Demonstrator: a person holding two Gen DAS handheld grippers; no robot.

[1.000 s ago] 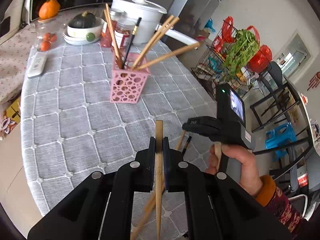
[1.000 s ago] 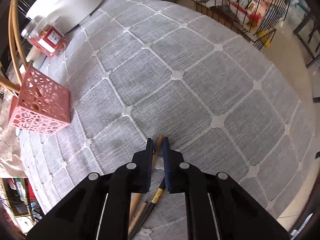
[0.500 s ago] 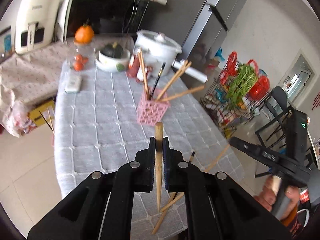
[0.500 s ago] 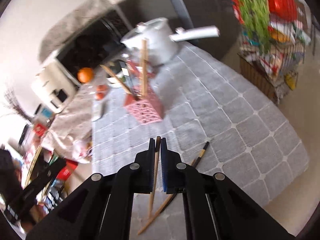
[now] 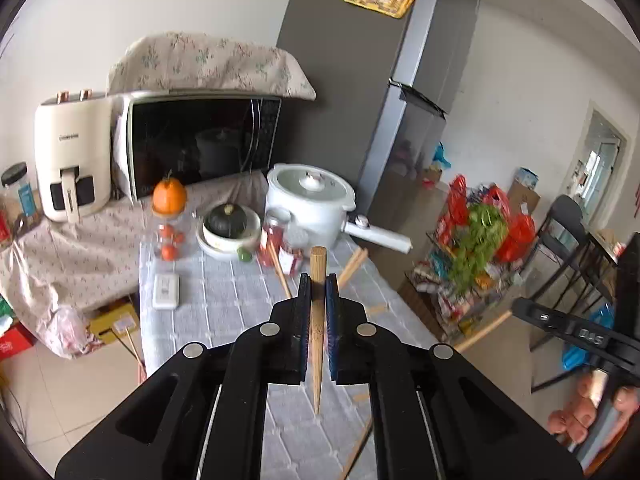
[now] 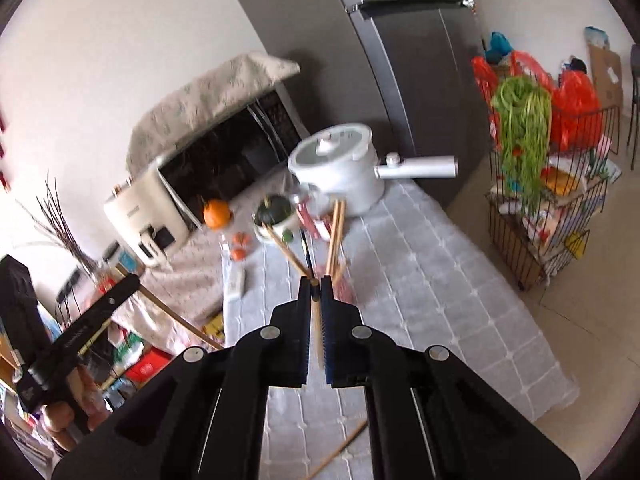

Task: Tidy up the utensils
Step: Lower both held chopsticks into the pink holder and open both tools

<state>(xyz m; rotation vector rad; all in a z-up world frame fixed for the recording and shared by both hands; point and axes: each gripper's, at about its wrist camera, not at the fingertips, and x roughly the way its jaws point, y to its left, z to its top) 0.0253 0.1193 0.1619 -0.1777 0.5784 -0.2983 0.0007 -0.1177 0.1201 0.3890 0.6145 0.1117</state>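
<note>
My left gripper (image 5: 318, 280) is shut on a bamboo chopstick (image 5: 317, 320), held upright high above the grey quilted table (image 5: 224, 292). My right gripper (image 6: 315, 282) is shut on a thin chopstick (image 6: 317, 336), also lifted above the table (image 6: 420, 272). The pink utensil holder (image 6: 344, 286) is mostly hidden behind my right fingers; several chopsticks (image 6: 335, 232) stick up from it. In the left wrist view, only chopstick tips (image 5: 280, 272) show past my fingers. One loose chopstick (image 6: 340, 448) lies on the table near its front edge.
At the table's far end stand a white pot (image 5: 310, 200), a bowl with a dark squash (image 5: 228, 224), red jars (image 5: 272, 240), a tomato jar topped by an orange (image 5: 170, 216) and a remote (image 5: 165, 290). A wire rack with greens (image 6: 540, 184) stands right.
Both grippers rose from near the tabletop to well above it, each lifting a chopstick. The views now take in the whole table and the room.
</note>
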